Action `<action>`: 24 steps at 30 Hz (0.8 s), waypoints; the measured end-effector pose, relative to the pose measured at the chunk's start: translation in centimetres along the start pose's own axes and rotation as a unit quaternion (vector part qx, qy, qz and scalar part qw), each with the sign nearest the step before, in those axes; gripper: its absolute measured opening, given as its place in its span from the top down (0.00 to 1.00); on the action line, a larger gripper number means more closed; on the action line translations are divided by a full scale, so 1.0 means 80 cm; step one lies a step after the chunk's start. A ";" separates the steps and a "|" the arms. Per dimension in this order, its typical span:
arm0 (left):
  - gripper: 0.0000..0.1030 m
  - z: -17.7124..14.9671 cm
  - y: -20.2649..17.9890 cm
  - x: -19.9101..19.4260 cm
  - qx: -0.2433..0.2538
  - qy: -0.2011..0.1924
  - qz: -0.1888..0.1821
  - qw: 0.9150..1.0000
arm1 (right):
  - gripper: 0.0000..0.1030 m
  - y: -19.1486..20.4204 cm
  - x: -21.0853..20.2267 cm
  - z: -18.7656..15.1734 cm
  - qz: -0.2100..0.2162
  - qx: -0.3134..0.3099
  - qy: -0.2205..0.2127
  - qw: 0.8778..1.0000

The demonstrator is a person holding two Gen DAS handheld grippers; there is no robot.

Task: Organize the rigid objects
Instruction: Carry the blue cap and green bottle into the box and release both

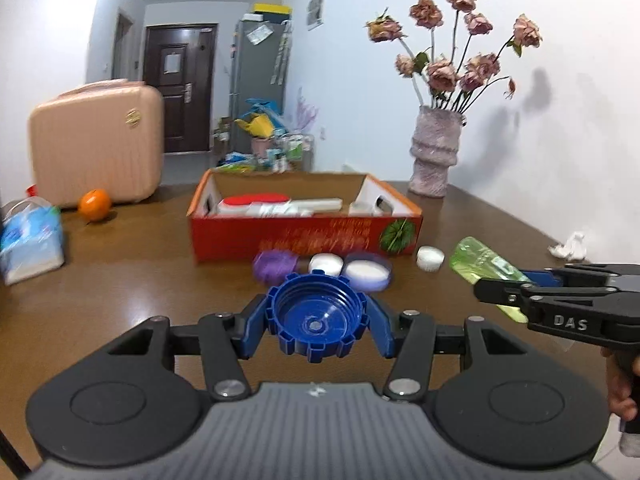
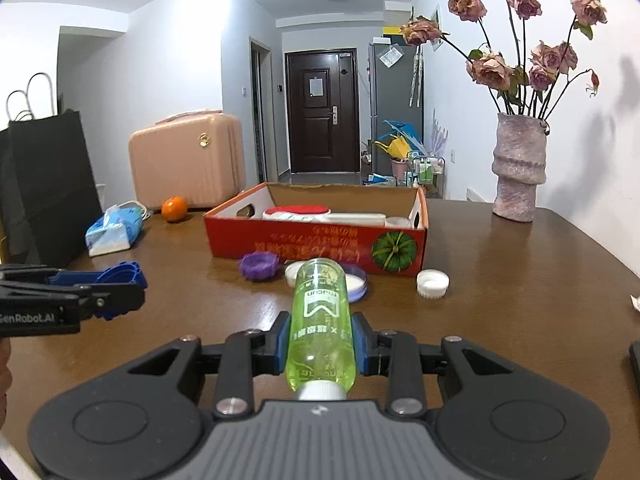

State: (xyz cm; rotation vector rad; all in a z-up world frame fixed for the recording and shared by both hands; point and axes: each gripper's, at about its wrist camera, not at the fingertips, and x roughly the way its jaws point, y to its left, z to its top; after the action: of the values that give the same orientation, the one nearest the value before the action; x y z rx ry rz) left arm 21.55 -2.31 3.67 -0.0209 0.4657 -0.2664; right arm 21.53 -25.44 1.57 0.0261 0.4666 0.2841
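My left gripper is shut on a big blue ribbed cap, hollow side up, held above the table. My right gripper is shut on a clear green bottle with a white cap at its near end, lying lengthwise between the pads. Ahead stands an open red cardboard box holding a red-lidded white container and other white items. In front of the box lie a purple cap, a white cap, a lilac-rimmed lid and a white ribbed cap.
A vase of dried roses stands at the back right of the brown table. An orange, a tissue pack and a pink case sit at the left. A black paper bag stands at the far left. Crumpled tissue lies at the right.
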 end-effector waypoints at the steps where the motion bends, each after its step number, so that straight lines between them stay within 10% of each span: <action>1: 0.48 0.012 0.002 0.013 0.001 -0.001 -0.005 1.000 | 0.71 -0.007 0.011 0.011 -0.002 0.000 -0.003 1.000; 13: 0.48 0.149 0.027 0.262 -0.020 0.094 -0.055 0.994 | 0.70 -0.081 0.253 0.174 0.031 0.002 0.058 0.998; 24: 0.41 0.127 0.028 0.363 0.030 0.144 -0.040 0.988 | 0.71 -0.084 0.400 0.156 -0.007 -0.040 0.146 0.989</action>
State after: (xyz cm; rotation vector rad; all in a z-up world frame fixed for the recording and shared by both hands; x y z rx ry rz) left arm 51.63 -8.10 -0.23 0.0583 0.7450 -0.3650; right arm 56.26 -22.55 -1.96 -0.0974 0.7452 0.2934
